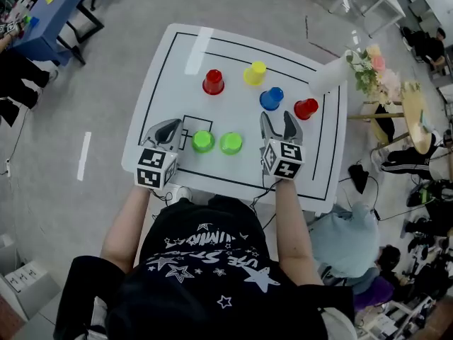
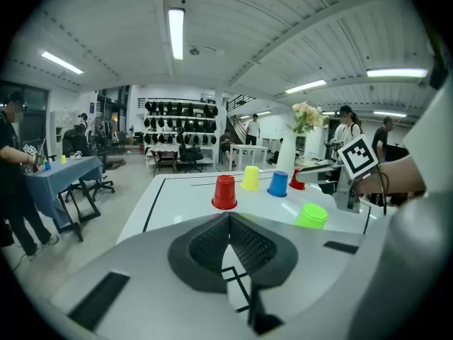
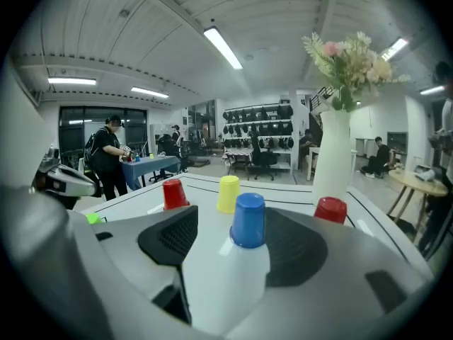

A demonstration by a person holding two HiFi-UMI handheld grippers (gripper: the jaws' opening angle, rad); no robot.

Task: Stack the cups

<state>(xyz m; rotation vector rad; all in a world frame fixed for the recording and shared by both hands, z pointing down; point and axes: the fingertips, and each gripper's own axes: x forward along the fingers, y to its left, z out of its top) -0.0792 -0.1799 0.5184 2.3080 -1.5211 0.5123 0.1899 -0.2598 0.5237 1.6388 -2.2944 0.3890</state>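
Left tool (image 1: 168, 129) was closed and empty, well left of the blue cup (image 1: 271, 98). Right tool (image 1: 277, 120) was open and empty, near that cup.

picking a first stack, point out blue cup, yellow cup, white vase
blue plastic cup (image 3: 248, 222): right gripper view, side wall
yellow plastic cup (image 1: 258, 67): head view, upturned base
tall white vase (image 3: 333, 158): right gripper view, mid body
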